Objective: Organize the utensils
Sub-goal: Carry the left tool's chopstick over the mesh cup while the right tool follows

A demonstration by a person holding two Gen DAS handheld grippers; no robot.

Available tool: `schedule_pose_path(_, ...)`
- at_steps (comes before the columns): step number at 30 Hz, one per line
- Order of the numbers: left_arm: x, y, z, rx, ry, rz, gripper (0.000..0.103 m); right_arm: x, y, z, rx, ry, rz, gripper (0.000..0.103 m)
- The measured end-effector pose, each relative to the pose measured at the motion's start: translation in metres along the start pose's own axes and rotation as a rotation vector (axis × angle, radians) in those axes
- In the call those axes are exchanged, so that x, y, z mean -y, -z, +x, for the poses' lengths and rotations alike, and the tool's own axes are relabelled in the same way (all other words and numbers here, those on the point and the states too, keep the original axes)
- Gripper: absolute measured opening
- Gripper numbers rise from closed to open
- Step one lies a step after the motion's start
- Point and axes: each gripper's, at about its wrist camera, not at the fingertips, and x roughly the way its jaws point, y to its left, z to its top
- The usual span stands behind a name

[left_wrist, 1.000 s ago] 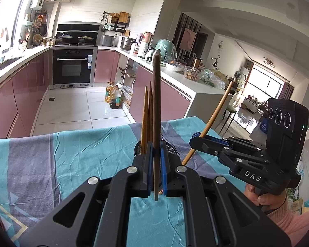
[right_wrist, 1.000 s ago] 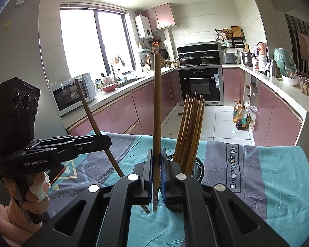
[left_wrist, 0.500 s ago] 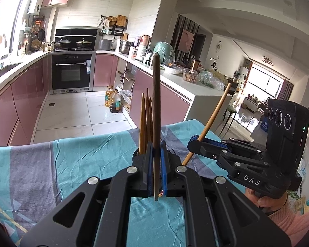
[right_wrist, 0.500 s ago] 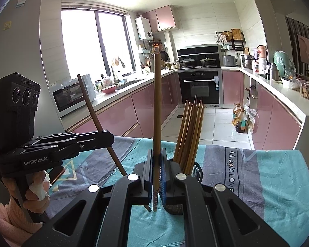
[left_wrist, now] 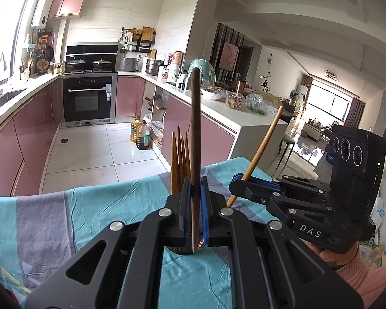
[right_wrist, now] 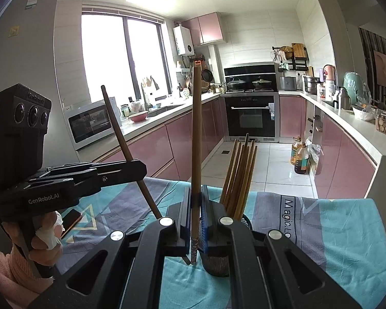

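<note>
The dark chopstick (left_wrist: 195,134) stands almost upright, pinched low on its shaft in my left hand-held gripper (left_wrist: 196,213), its tip hanging just above the cloth. My right hand-held gripper (right_wrist: 197,219) pinches a lighter chopstick (right_wrist: 196,134) the same way, long axis near vertical. Both jaws are pressed tight on the wood.

The mesh holder (right_wrist: 216,262) sits on the cloth-covered counter (right_wrist: 334,244), just right of my right hand-held gripper and directly beyond my left one, where its rim is mostly hidden. About 7 brown chopsticks (right_wrist: 240,175) already lean in it, fanned toward the far side.

I judge the left stick nearer the opening: it needs only a short push forward and a drop. The right stick lies just left of the rim and must shift right first. The bundle crowds the far side, so I'd aim for the near gap.
</note>
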Motion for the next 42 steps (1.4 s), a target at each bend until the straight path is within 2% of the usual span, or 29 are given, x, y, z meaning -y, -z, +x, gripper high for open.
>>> schedule_pose_path(25, 0.009, -0.012, -0.023, 0.071, -0.011, 0.033, 0.008, -0.003, -0.014, 0.0, 0.047, 0.019, -0.027, 0.006)
schedule_pose_path(42, 0.017, -0.011, -0.02, 0.06, -0.036, 0.043, 0.008, 0.002, -0.016, 0.011, 0.029, 0.029, -0.019, 0.006)
